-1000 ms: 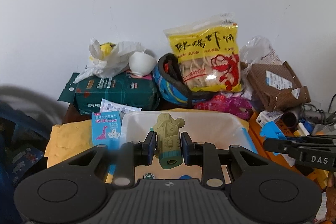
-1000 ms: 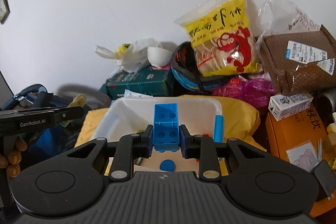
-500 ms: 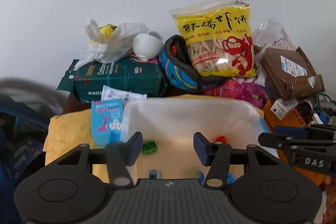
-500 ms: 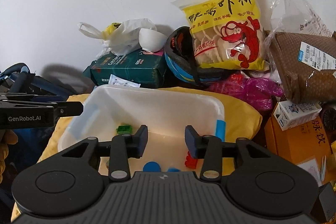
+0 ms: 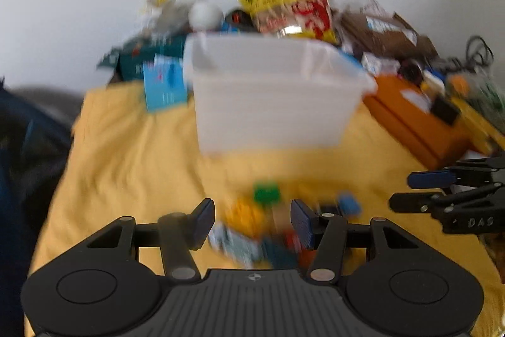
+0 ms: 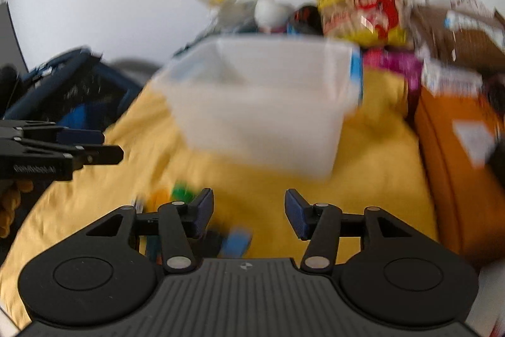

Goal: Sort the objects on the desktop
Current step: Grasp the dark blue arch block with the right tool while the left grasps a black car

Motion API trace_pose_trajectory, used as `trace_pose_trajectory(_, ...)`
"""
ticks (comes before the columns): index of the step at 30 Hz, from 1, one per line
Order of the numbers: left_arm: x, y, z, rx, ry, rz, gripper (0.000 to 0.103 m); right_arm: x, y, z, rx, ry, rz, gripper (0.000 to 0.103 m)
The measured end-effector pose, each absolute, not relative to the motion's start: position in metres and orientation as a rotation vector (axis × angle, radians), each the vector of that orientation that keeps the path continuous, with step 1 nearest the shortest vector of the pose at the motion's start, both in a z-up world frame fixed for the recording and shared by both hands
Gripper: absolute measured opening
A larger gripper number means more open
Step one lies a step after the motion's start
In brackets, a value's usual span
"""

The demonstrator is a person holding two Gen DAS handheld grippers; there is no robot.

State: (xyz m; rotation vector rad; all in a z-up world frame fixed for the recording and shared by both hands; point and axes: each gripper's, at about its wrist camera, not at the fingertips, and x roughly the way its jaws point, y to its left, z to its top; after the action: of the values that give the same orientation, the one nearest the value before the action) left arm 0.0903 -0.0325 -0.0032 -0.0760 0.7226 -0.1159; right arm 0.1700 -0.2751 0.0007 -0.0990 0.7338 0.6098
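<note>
A white plastic bin (image 5: 271, 93) stands on the yellow cloth (image 5: 132, 153); it also shows in the right wrist view (image 6: 262, 109). My left gripper (image 5: 252, 221) is open and empty, low over a blurred pile of small toys: a green block (image 5: 266, 193), a yellow piece (image 5: 244, 215), a blue piece (image 5: 348, 202). My right gripper (image 6: 247, 210) is open and empty, in front of the bin, with a green block (image 6: 181, 190) and a blue piece (image 6: 236, 240) to its lower left. Both views are motion-blurred.
Behind the bin lie a yellow snack bag (image 5: 284, 8), a green pack (image 5: 148, 59), a brown parcel (image 5: 385, 33) and a blue card (image 5: 164, 84). An orange box (image 5: 419, 119) stands at the right. A dark blue bag (image 6: 72, 90) is at the left.
Both grippers let go of their toys over the bin, then pulled back and down to the cloth in front of it. The loose toy pile has come into view.
</note>
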Motion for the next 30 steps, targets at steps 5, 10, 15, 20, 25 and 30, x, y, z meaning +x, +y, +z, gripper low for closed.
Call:
trace_pose_trajectory(5, 0.06, -0.045, -0.041, -0.062, 0.812, -0.156, 0.057, 0.124, -0.275, -0.033, -0.137, 0.786, 0.663, 0.059)
trace_pose_trajectory(10, 0.063, -0.058, -0.056, 0.006, 0.84, -0.188, 0.056, 0.12, -0.27, -0.052, -0.186, 0.815, 0.7, 0.058)
trace_pose_trajectory(15, 0.073, -0.067, -0.062, 0.009, 0.845, -0.205, 0.056, 0.119, -0.26, -0.059, -0.24, 0.798, 0.744, 0.055)
trace_pose_trajectory(20, 0.083, -0.068, -0.073, -0.022, 0.896, -0.19, 0.055, 0.116, -0.248, -0.067, -0.265, 0.798, 0.763, 0.05)
trace_pose_trajectory(25, 0.086, -0.075, -0.076, 0.022, 0.881, -0.227, 0.046, 0.122, -0.248, -0.076, -0.243, 0.853, 0.763, 0.036)
trace_pose_trajectory(30, 0.082, -0.077, -0.071, 0.01, 0.861, -0.271, 0.034, 0.118, -0.258, -0.069, -0.214, 0.827, 0.755, 0.036)
